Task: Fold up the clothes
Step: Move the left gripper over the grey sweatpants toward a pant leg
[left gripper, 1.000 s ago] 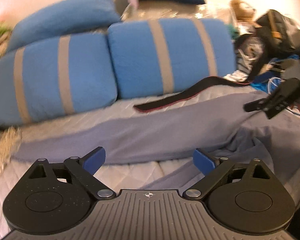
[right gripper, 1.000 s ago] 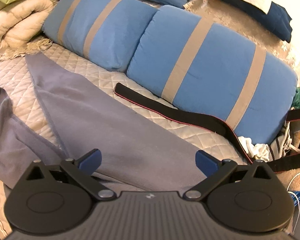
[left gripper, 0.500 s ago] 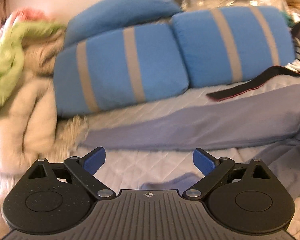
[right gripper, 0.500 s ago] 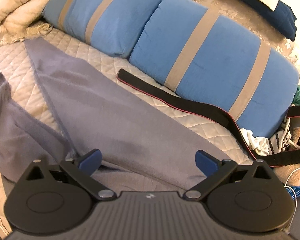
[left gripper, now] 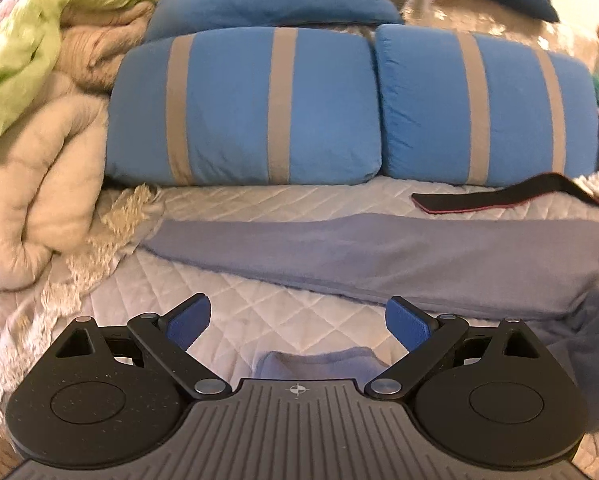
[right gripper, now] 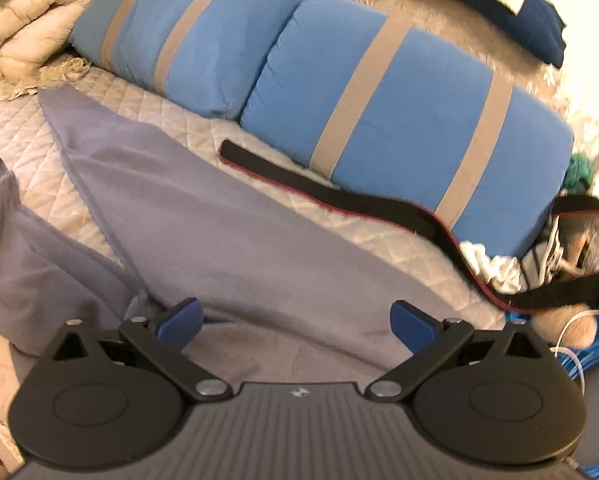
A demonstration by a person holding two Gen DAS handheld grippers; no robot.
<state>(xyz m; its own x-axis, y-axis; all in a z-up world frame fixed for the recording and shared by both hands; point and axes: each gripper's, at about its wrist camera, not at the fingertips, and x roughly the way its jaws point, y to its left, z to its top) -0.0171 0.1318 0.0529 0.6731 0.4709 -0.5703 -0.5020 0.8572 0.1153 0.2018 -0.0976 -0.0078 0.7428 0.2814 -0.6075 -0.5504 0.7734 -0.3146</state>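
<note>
Quilted bedspread (left gripper: 259, 300) carries grey-blue trousers (right gripper: 239, 220) spread toward twelve o'clock for folding; my left gripper (left gripper: 298, 324) and right gripper (right gripper: 297, 322) hover spread wide, empty.

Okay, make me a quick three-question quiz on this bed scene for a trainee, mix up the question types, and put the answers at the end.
1. True or false: the left gripper is shut on the grey-blue garment.
2. Multiple choice: the black strap lies A) on top of the striped pillows, B) on the quilt between the pillows and the garment, C) under the beige comforter.
3. Fill in: the right gripper is ____, with the garment spread below it.

Key: 1 false; it is open and holds nothing. 2 B. 3 open.
</note>
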